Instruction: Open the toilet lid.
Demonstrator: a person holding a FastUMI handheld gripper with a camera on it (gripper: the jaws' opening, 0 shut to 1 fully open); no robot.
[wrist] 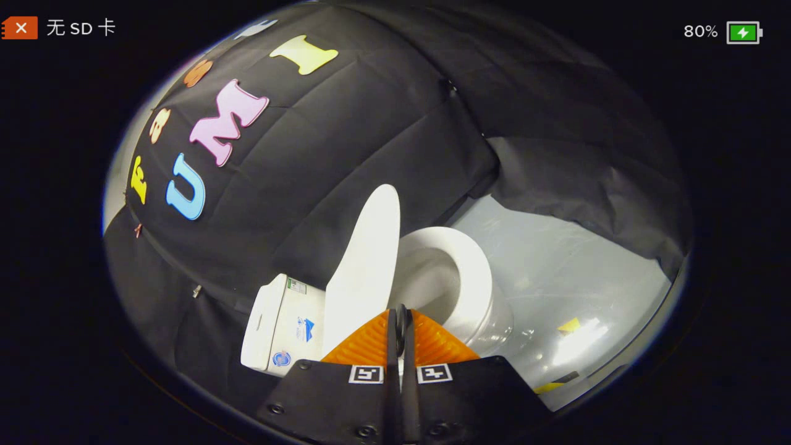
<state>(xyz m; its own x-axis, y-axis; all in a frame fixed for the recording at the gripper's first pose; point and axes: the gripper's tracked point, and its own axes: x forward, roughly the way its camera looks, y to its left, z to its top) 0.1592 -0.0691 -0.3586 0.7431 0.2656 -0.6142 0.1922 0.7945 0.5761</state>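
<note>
White is the toilet (460, 278) you are working on; it sits on a pale shiny floor (575, 272) in front of the black cloth wall (346, 154); your camera is tipped, so the whole toilet looks like it leans sideways. Your gripper (401, 330) has two orange ribbed fingers (364, 343); they are pressed close together with just a thin dark slit between them, and nothing is held in them. You can see the toilet lid (364, 266) is already up; it stands on its edge just ahead of your fingertips, between the tank (281, 321) and the bowl; the round seat and the hollow of the bowl are uncovered beyond your fingers. Small yellow marks (570, 324) lie on the floor past the bowl.
</note>
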